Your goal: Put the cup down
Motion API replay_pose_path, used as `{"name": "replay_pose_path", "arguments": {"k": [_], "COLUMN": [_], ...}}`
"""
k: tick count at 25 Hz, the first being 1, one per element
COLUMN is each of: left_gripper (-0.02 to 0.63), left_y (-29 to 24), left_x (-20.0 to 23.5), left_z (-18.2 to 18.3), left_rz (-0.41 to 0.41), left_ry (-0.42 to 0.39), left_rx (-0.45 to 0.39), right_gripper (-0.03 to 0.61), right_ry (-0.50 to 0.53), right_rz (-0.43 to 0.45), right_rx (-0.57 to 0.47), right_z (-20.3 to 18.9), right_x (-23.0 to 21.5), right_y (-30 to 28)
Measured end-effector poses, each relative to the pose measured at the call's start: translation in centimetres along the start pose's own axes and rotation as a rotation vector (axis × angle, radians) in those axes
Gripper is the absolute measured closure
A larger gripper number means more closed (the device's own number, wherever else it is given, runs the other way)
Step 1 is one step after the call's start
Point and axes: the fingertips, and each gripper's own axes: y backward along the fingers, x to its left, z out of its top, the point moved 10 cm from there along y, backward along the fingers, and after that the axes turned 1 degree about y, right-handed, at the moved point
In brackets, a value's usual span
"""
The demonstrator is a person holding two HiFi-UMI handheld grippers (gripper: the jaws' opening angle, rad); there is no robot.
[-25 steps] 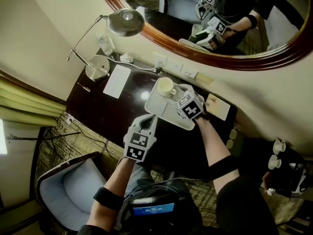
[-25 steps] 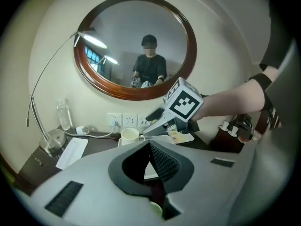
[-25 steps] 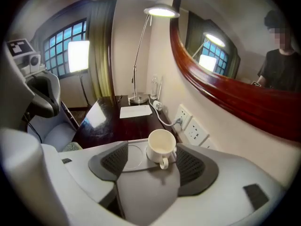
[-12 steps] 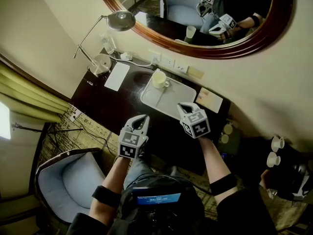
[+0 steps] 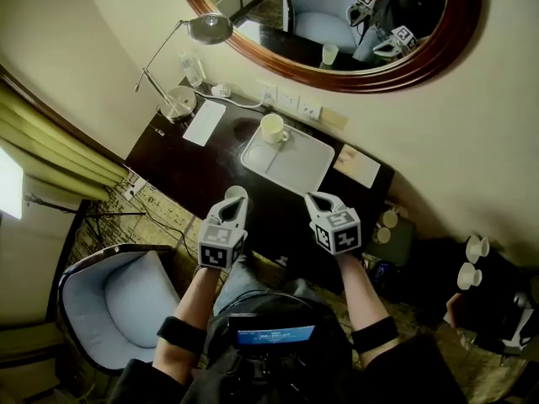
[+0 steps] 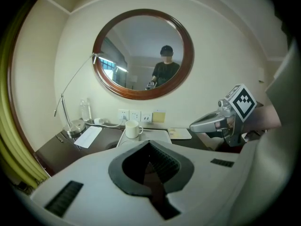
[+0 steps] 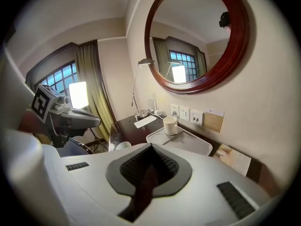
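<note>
Two grippers: the left gripper point(image 5: 237, 200) and right gripper point(image 5: 317, 199) hang side by side at the near edge of the tabletop point(image 5: 189, 171). Each gripper view shows its jaws pressed together with nothing between them.
Tray: a pale tray point(image 5: 305, 167) lies on the tabletop beyond both grippers, apart from them.
Cup: the white cup point(image 5: 271, 128) stands upright in the tray's far left corner, touched by neither gripper.
Head view only: a chair point(image 5: 118, 310) beside the person's left arm, and a card point(image 5: 356, 166) just right of the tray.
Left gripper view only: the whole round mirror point(image 6: 143, 54), and the right gripper from the side.
Right gripper view only: a curtain point(image 7: 96, 88) and lit window point(image 7: 61, 81) behind the left gripper.
Hard to make out: a small pale round thing point(image 7: 123, 145) near the tabletop's edge; what it is cannot be told. The head view cuts off the mirror's top.
</note>
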Motion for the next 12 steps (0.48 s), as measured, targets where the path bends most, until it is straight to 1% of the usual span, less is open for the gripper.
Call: {"name": "replay_pose_path", "arguments": {"k": [3, 6, 9, 12], "left_gripper": [0.611, 0.611, 0.611, 0.611], "left_y": [0.7, 1.0, 1.1, 1.2], "left_x": [-0.3, -0.4, -0.5, -0.3], "left_z": [-0.7, -1.5, -2.0, -2.3], "left_rz": [0.018, 0.029, 0.031, 0.03], "left_ry": [0.03, 0.033, 0.036, 0.066], "left_rx": [-0.004, -0.003, 0.004, 0.015], "right_gripper": [0.575, 0.575, 0.575, 0.575], "right_ry": [-0.006, 0.003, -0.007, -0.003], "right_rz": [0.014, 0.027, 0.036, 0.041], "right_rx": [-0.008, -0.017, 0.005, 0.006], "right_z": [-0.4, -0.5, -1.8, -1.7], "right_x": [0.7, 1.2, 1.2, 1.3], "right_y": [0.7, 1.1, 1.0, 1.2]}}
